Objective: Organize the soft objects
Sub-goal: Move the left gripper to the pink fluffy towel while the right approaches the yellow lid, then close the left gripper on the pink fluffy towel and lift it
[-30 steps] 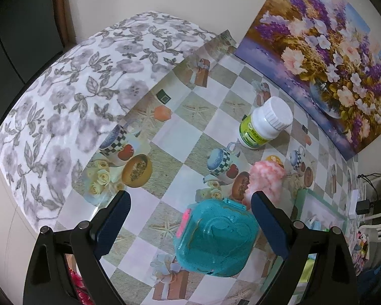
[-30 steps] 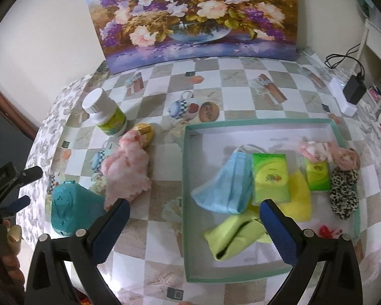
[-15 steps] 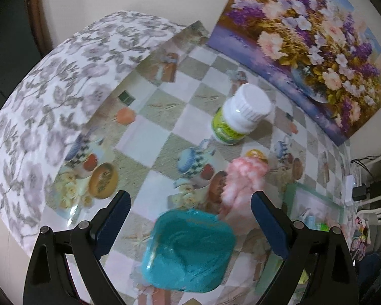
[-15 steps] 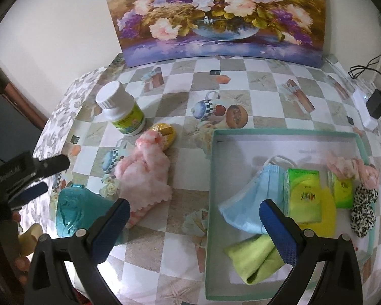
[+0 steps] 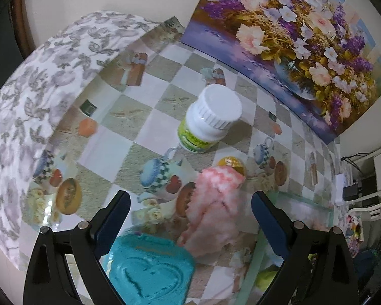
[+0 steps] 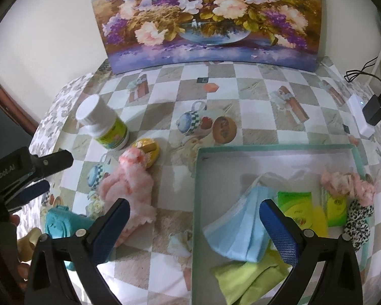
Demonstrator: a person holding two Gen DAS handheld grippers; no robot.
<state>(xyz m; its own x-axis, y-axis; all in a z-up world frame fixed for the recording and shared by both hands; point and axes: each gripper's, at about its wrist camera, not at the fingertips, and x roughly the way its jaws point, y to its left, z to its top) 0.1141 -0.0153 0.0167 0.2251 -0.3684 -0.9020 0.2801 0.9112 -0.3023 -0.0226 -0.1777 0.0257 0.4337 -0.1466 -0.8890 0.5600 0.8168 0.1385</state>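
My left view cuts off the blurred teal case (image 5: 149,269) at the bottom, and my finger (image 5: 269,226) hides part of the tray (image 5: 251,267).

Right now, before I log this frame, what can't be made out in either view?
- Teal case: blurred in the left wrist view, cut by the bottom edge; the right gripper's finger partly hides it in the right wrist view.
- Bottle label: too small to read.
- Yellow cloth: partly under the blue mask.
- Gold item: half behind the pink fluffy cloth.
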